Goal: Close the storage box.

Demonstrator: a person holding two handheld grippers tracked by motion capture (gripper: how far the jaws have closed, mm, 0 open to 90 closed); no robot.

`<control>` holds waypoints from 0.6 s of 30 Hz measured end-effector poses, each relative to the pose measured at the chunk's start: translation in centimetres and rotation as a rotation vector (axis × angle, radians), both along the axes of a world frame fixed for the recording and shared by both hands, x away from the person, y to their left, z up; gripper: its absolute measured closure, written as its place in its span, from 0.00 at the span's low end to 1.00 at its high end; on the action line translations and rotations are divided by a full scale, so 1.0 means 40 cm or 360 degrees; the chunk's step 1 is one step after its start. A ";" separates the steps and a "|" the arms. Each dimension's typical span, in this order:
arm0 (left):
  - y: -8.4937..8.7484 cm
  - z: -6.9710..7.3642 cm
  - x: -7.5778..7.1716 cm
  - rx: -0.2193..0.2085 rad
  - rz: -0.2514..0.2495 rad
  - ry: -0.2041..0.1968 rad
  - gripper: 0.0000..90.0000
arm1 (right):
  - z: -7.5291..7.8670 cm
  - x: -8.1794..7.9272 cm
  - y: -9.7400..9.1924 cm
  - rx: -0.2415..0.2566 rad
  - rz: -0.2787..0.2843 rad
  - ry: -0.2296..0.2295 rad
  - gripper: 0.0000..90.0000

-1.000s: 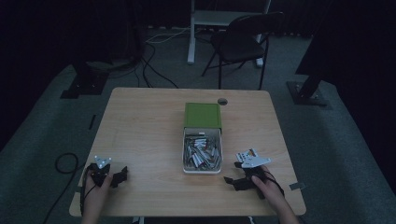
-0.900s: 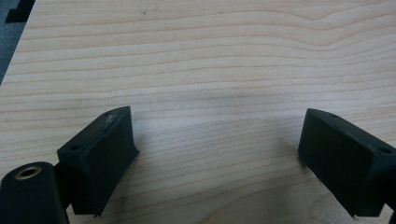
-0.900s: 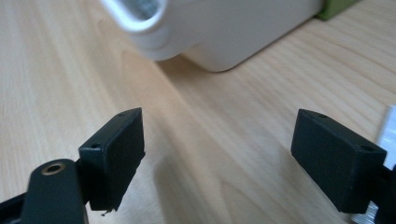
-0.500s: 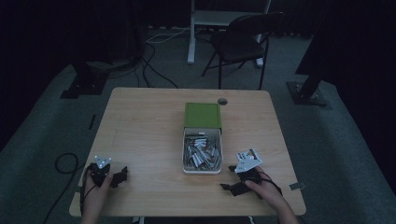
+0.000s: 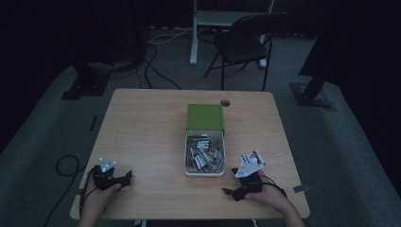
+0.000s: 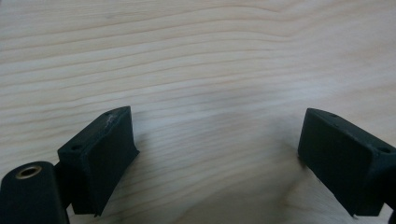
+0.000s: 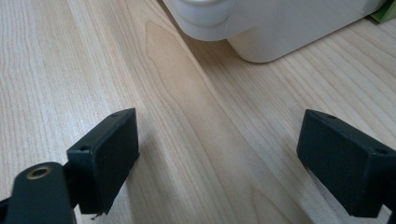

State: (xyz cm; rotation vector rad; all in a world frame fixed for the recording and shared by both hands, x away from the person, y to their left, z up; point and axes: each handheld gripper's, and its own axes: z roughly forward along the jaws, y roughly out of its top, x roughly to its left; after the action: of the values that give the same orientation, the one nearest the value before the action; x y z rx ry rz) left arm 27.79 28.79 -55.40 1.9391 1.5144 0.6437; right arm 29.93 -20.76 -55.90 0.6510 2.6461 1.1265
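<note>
High view puts your left gripper [image 5: 124, 178] at the near left corner of the table [image 5: 142, 127], resting low on the wood with your hand behind it, well apart from everything else. Your right gripper [image 5: 235, 185] sits near the near right edge, just beside the near right corner of the white bin [image 5: 188, 166] and not touching it. That bin stands at the middle of the table, full of small silvery parts [image 5: 204, 153] too small to identify, with a green lid [image 5: 204, 117] lying over its far end. Left gripper view shows your jaws spread wide over bare wood, nothing between them. Right gripper view shows your jaws likewise spread wide, having just been opening, nothing between them; the bin's rounded white corner [image 7: 261, 28] lies ahead and slightly to the right, clear of both jaws, with a sliver of green [image 7: 384, 11] at the upper right edge. Neither tool grips or touches any object.
</note>
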 end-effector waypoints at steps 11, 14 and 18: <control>-0.062 0.018 -0.015 -0.0005 -0.0230 -0.0008 0.14 | 0.013 -0.002 -0.003 0.0072 -0.0140 -0.0001 0.14; -0.083 0.025 -0.017 -0.0024 -0.0296 -0.0046 0.14 | 0.027 0.002 -0.012 0.0141 -0.0188 -0.0021 0.14; -0.111 0.032 -0.018 -0.0038 -0.0372 -0.0072 0.14 | 0.050 0.005 -0.022 0.0215 -0.0221 -0.0052 0.14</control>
State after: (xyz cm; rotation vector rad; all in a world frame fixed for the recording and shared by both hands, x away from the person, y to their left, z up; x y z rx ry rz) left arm 27.06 24.35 -54.12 2.0299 1.2378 0.5598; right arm 30.12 -21.62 -53.90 0.8200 2.4705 1.2714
